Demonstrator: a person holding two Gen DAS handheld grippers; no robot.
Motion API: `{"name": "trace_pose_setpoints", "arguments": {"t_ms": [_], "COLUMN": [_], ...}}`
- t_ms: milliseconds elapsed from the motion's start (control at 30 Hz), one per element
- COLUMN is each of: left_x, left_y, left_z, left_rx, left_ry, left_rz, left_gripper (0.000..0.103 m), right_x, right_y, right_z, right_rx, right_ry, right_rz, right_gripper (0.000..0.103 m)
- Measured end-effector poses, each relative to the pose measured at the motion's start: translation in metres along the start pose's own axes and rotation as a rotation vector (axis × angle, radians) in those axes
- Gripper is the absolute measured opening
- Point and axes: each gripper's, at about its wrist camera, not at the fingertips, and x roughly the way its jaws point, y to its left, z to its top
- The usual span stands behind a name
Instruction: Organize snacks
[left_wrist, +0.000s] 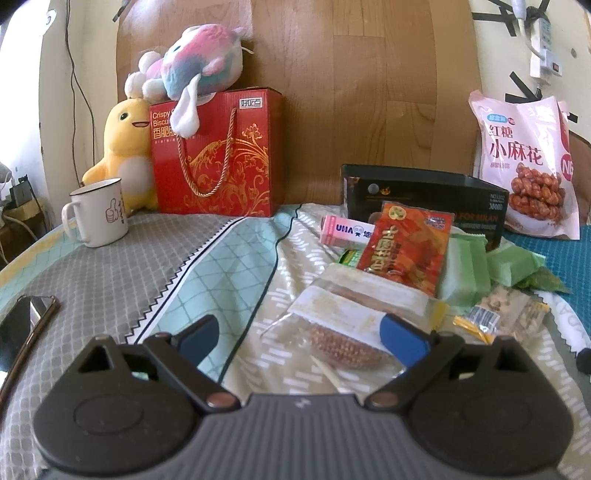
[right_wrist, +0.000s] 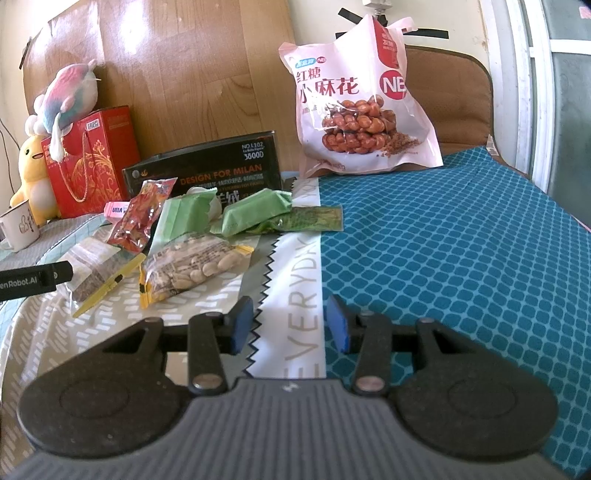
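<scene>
Left wrist view: the clear plastic packet of brown grain snack with a white label (left_wrist: 343, 332) lies on the patterned bedspread (left_wrist: 236, 258) directly ahead of the left hand-held gripper (left_wrist: 301, 334), long axis running diagonally away to the right, its near end between the widely spread blue fingers, not pinched. The right hand-held gripper (right_wrist: 291, 323), partly spread and holding nothing, sits farther off.

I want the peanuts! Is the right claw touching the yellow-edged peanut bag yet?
Apart. The right wrist view shows the open right claw over bare printed cloth, with a clear strip of cloth between it and the yellow-edged peanut bag.
</scene>
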Motion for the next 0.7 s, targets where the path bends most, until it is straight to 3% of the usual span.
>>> {"name": "trace_pose_setpoints", "arguments": {"t_ms": [700], "left_x": [0.0025], "left_y": [0.0031], "left_z": [0.0008], "left_rx": [-0.027], "left_ry": [0.014], "left_rz": [-0.027], "left_gripper": [0.098], "right_x": [0.0002], "right_y": [0.0005], "right_z": [-0.0005], "right_rx": [-0.007], "right_ry": [-0.002], "right_rz": [-0.003], "right_gripper": [0.048]}}
